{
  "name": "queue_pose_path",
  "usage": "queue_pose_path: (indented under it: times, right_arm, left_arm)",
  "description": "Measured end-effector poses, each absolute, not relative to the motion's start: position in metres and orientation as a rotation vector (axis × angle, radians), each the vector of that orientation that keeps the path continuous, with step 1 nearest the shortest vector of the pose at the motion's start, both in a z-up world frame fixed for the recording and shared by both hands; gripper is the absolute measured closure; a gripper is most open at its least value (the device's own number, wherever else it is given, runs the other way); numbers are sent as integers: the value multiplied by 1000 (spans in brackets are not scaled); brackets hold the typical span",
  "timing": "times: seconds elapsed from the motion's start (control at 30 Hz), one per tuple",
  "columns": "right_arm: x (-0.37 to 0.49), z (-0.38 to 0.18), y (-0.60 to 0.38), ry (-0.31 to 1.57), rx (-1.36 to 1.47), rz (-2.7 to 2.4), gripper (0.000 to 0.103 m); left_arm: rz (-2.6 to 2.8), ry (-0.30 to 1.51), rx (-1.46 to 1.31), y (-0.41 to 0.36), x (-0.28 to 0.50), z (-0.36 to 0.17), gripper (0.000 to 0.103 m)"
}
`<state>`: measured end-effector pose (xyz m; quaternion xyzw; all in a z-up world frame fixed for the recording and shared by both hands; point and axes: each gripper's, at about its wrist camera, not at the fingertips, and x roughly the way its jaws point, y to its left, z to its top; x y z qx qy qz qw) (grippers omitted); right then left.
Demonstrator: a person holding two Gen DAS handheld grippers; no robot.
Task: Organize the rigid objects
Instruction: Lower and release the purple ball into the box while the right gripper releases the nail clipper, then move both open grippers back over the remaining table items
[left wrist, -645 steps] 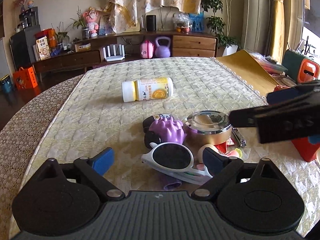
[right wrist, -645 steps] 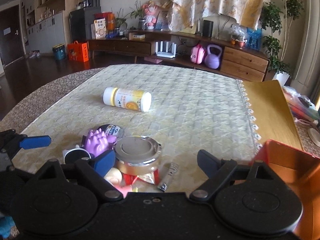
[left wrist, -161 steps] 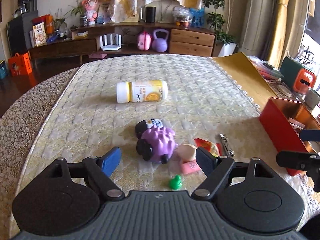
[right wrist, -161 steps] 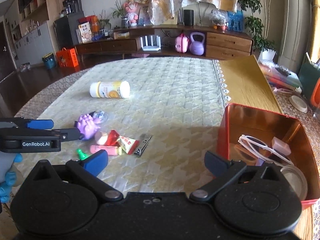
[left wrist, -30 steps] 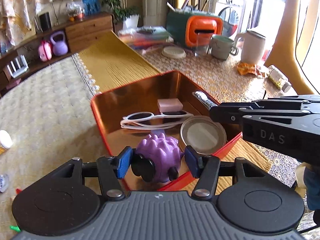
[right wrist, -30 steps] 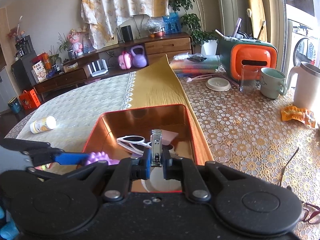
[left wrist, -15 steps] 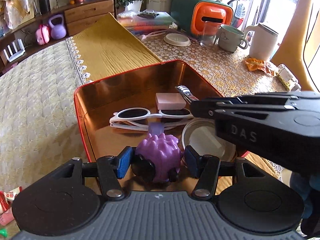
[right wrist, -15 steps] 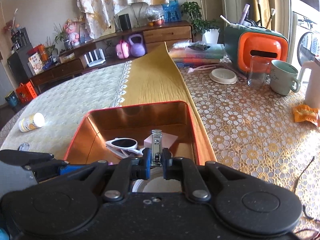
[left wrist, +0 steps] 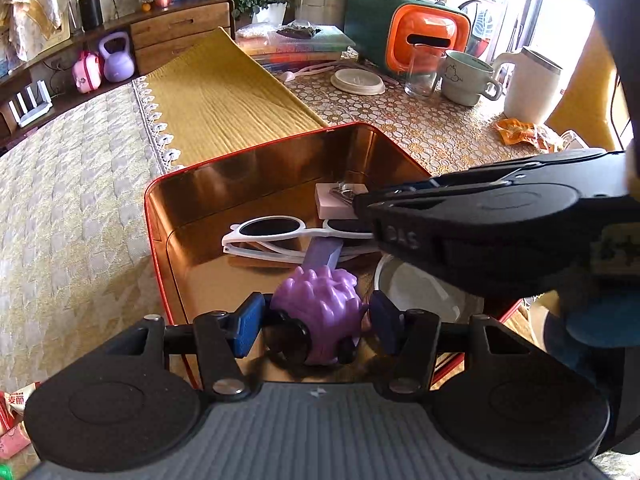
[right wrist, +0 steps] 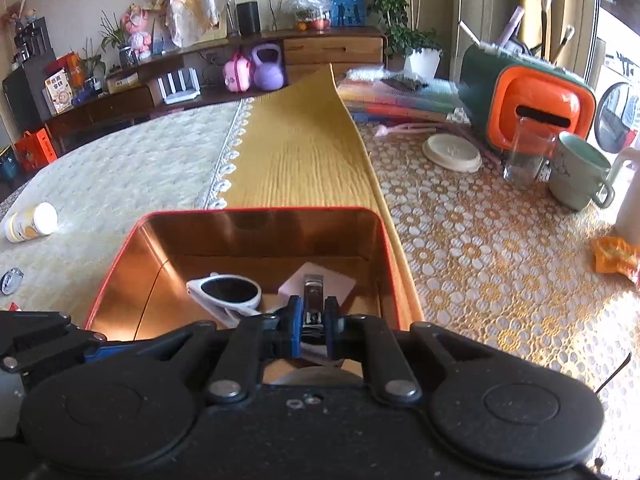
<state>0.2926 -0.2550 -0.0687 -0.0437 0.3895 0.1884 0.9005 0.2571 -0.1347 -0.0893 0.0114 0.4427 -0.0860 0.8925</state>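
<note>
Red tin sits on the surface, directly under both my hand-held grippers; drop is straight down for each; left hand-held gripper level over the near end, clamped on the purple spiky toy; right hand-held gripper is over the far right corner, clamped on the nail clipper, long axis pointing forward along the fingers, above the pink block; sunglasses lie between; I'd say both are ready to release.

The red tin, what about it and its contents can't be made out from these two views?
- Left wrist: red tin, near right corner and part of the round lid hidden by the right gripper.
- Left wrist: sunglasses, right lens covered by that gripper.
- Right wrist: tin floor nearest the camera hidden by the gripper body; purple toy unseen.
</note>
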Motion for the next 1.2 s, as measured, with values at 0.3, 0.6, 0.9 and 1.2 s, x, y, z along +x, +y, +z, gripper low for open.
queue_pose_path:
  times: [0.3, 0.6, 0.9, 1.2]
  right_arm:
    - [288, -69, -258, 806, -87, 379, 83]
    - [274, -60, -264, 793, -55, 392, 75]
    - [253, -39, -265, 750, -50, 410, 68]
    - [225, -13, -258, 704, -42, 452, 60]
  left_arm:
    - [-179, 909, 50, -138, 253, -90, 46]
    - [-197, 863, 90, -143, 238, -81, 39]
    - [-202, 806, 67, -131, 215, -61, 39]
    - [-206, 734, 37, -113, 185, -35, 38]
